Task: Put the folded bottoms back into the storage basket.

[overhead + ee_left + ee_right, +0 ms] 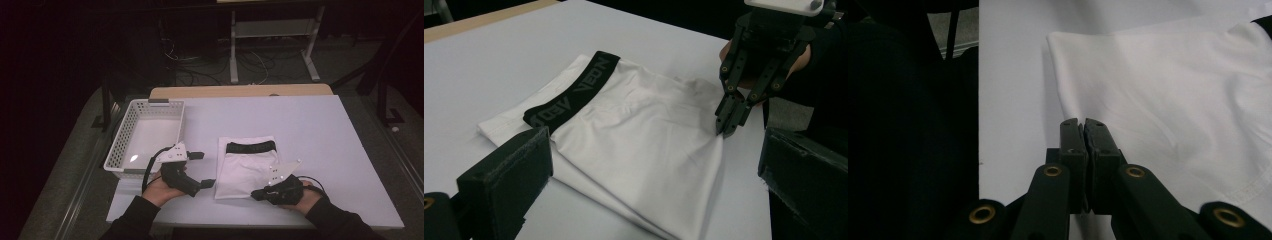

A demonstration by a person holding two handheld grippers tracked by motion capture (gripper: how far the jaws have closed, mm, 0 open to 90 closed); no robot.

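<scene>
Underwear point(246, 167), white with a black waistband, folded flat on the counter point(320, 135) beside a white basket point(145, 137). Right hand-held gripper point(728, 131): shut at the near edge, maybe pinching cloth. Left hand-held gripper point(206, 170): wide open, nothing inside. Lift slowly, keep folds together.

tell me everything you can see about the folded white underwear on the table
The white underwear is folded into a flat, roughly rectangular stack of smooth, slightly creased fabric. A black waistband with pale lettering runs across its far end. It lies flat on the white table, to the right of the white basket. The right hand-held gripper, jaws shut, meets the fabric at its near right edge; whether it pinches cloth is unclear. The left hand-held gripper stands open just beside its left edge, apart from it.
</scene>
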